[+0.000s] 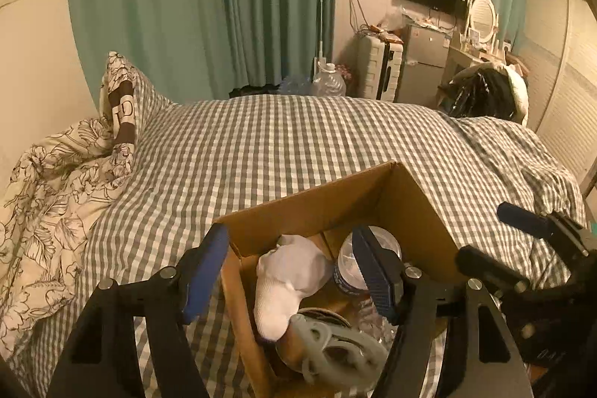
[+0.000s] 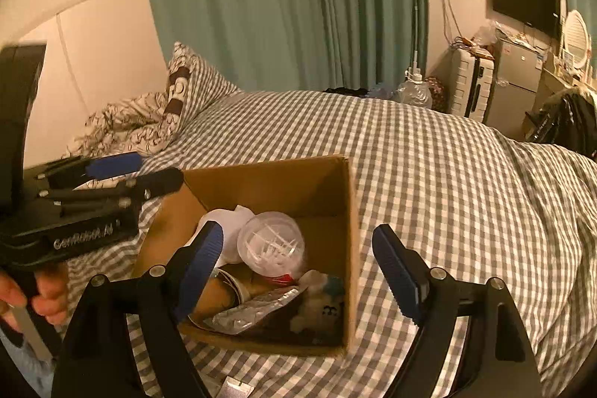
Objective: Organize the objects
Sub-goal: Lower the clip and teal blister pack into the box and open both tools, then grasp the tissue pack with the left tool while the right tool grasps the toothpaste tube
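left gripper [image 1: 289, 271] wide, empty | right gripper [image 2: 298, 263] wide, empty | cardboard box [image 2: 350, 230]: likely light, walls flex, grip rim | white sock [image 1: 287, 282]: soft, pinch anywhere

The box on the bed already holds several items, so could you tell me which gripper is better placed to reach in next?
Probably the left gripper: it is open right over the box, its fingers either side of the white sock. The right gripper is open too, but straddles the box's right wall.
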A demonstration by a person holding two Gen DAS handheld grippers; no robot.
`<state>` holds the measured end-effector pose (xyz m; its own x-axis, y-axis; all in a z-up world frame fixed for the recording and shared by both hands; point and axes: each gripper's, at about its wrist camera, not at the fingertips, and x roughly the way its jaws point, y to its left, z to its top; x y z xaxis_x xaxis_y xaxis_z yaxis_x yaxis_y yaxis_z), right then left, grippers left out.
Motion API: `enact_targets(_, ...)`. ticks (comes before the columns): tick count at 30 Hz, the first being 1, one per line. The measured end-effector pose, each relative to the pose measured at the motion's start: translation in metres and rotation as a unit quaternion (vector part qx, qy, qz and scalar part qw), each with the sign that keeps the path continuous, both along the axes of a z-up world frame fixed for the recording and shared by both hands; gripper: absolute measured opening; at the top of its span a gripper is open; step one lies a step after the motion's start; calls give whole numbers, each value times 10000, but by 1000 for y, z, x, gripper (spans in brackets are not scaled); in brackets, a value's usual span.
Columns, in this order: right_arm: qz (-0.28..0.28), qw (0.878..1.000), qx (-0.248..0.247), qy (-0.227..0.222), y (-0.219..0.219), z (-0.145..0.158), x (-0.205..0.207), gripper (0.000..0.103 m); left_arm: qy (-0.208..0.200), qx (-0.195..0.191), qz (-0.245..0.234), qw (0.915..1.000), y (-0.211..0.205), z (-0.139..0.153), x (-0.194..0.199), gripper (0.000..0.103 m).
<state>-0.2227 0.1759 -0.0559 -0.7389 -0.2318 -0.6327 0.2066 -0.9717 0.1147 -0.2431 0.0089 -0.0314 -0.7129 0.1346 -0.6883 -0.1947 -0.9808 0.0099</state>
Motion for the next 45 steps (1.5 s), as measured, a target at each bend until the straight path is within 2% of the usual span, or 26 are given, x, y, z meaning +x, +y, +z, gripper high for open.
enact_targets(2,-72,9999,95,51,3,9,11,82,35,-27,67,10000,-3,7,9,73)
enact_targets(6,-177,9993,271,203,8,33,39,82,199,20,160,9997,-12,26,33,85)
enact_targets(10,-267,9976,482,423,8,63,76,82,384,83,216,9990,-22,44,71,90)
enact_targets(12,-309,9965,569,520,10,77,96,83,470,95,236,9986,-25,49,90,96)
enact_targets(18,-356,9950,701,619,7,93,147,83,541,157,358,9978,-32,47,141,99)
enact_targets(21,-401,9951,694,583,6,82,167,83,455,162,392,9981,-31,31,158,99)
enact_targets(24,-447,9961,622,445,8,61,177,83,256,116,453,9986,-26,3,165,99)
enact_targets(27,-510,9967,597,219,10,28,178,83,-164,-19,459,9988,-19,-38,160,99)
enact_targets(32,-481,9969,591,-209,12,-28,173,83,-752,-528,437,9948,-1,-108,148,99)
enact_targets(36,-524,9960,530,-486,19,-55,165,82,-1236,-577,350,9900,10,-152,143,98)
enact_targets(40,-579,9953,440,-640,26,-72,160,83,-1251,-700,172,9895,26,-170,144,95)
enact_targets(41,-602,9949,424,-689,26,-75,158,83,-1257,-694,162,9895,28,-171,144,92)
enact_targets(43,-624,9941,419,-779,27,-80,156,83,-1342,-528,51,9895,31,-177,142,76)
enact_targets(44,-638,9936,430,-823,27,-83,155,82,-1452,-431,-59,9884,35,-182,141,61)
enact_targets(45,-641,9933,441,-849,27,-85,154,82,-1461,-450,-114,9882,38,-186,143,54)
